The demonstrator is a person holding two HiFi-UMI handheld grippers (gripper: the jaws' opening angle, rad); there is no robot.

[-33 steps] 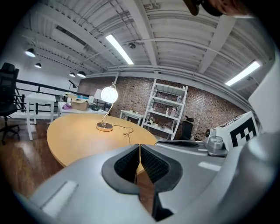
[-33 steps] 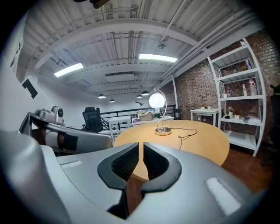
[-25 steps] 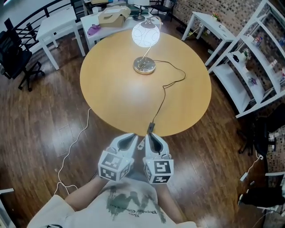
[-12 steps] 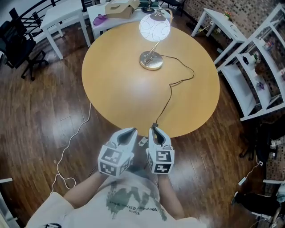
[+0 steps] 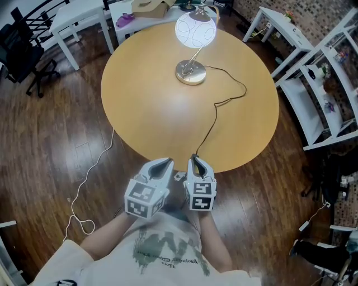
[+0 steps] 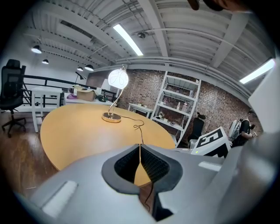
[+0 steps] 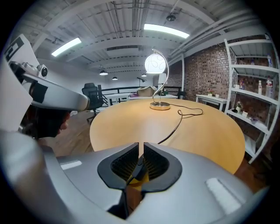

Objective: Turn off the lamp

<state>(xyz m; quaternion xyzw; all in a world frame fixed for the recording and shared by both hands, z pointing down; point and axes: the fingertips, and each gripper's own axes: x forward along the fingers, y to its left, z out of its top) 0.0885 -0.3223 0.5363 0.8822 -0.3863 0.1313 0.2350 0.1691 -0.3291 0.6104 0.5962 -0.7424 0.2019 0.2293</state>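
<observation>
At the lower centre of the head view, the cord [image 5: 214, 120] leaves the table [image 5: 140, 111] and is lost behind the right gripper [image 5: 194, 159]. Between that gripper's nearly closed jaws only a dark sliver of it shows, too covered to identify. The shelf [image 5: 305, 106] is cut by the right edge, its contents too small to tell.

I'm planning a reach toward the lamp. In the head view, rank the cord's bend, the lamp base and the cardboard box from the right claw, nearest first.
1. cord bend: ahead and off to the right.
2. lamp base: farther ahead, almost straight on.
3. cardboard box: farthest, at the picture's top edge, left of the base.
</observation>
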